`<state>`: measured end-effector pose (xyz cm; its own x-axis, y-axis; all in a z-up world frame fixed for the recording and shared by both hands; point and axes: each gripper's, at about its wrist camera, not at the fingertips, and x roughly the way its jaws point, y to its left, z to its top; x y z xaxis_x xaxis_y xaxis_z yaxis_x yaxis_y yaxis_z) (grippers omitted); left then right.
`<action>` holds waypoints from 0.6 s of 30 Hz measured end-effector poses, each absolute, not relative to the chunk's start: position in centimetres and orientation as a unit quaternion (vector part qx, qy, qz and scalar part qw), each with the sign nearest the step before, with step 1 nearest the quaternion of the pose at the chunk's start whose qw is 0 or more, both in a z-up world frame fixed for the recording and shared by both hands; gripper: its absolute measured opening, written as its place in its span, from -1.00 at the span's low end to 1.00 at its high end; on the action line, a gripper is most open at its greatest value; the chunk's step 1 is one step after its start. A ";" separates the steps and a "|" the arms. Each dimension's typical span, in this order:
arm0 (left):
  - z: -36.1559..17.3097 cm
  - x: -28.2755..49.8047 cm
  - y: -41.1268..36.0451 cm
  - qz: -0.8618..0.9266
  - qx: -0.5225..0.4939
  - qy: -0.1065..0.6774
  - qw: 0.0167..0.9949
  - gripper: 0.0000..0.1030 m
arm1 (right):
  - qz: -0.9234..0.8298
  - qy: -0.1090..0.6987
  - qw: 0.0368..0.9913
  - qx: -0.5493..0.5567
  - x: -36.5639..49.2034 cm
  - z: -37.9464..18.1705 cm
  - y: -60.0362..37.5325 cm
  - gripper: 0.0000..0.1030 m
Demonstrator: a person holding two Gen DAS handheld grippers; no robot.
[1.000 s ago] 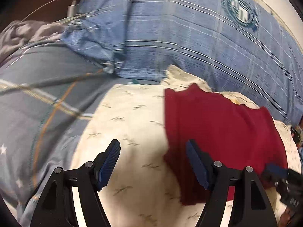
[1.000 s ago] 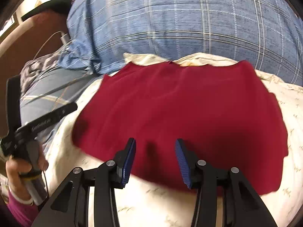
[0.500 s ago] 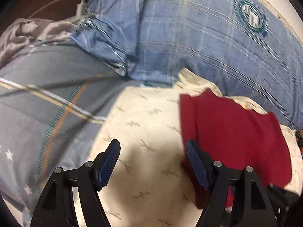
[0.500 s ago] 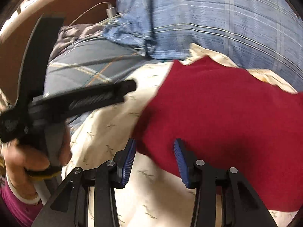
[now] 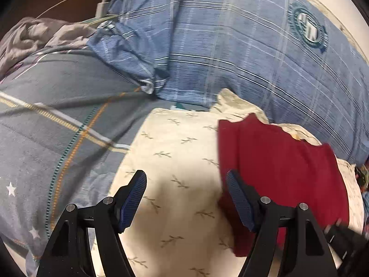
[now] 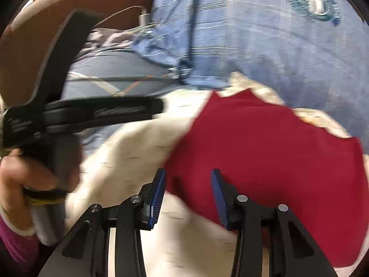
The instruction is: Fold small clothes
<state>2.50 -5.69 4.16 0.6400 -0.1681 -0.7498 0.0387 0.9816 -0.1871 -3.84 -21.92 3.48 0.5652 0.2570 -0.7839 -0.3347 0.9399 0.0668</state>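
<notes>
Nearest in the left wrist view, the left gripper (image 5: 186, 198) hangs with its jaws spread wide and nothing between them, over the cream sheet (image 5: 180, 152) printed with small sprigs; the red cloth (image 5: 283, 173) lies flat on that sheet just to its right, the cloth's left edge beside the right-hand finger. In the right wrist view the right gripper (image 6: 188, 197) is also parted and empty, its tips over the near left corner of the red cloth (image 6: 276, 152); whether a finger touches the fabric cannot be told through the blur. The person's left hand (image 6: 20, 180) shows at the left of that view, wrapped around the other tool's handle.

The cloth looks thin, soft and light, limp enough to sag from any single pinch; it should not be slippery against ribbed pads. I would take it at an edge or corner, one gripper per corner, since a pinch in the middle would only bunch it.

Farther off lie a grey quilt (image 5: 53, 115) with stars and stripes, then a blue checked pillow (image 5: 230, 53); the pillow bears a round teal badge (image 5: 307, 28), its lettering too blurred to read. The print on the left tool's arm is likewise unreadable; a white charger and cable (image 5: 101, 4) sit at the back.
</notes>
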 end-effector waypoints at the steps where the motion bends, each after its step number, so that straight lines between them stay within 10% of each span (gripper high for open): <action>1: 4.1 2.3 -6.0 -0.062 -0.076 0.419 0.903 0.39 | 0.150 0.432 0.888 -0.050 -3.6 3.7 -23.0 -0.20; 18: 1.0 4.2 -9.3 -0.079 -0.041 0.457 0.885 0.42 | 0.057 0.486 0.872 -0.004 9.5 -0.9 -28.0 -0.15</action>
<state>4.23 -9.30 1.00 0.5697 -0.1773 -0.8025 0.1032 0.9842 -0.1442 9.53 -28.00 -0.93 0.5210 0.0945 -0.8483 -0.1030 0.9935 0.0474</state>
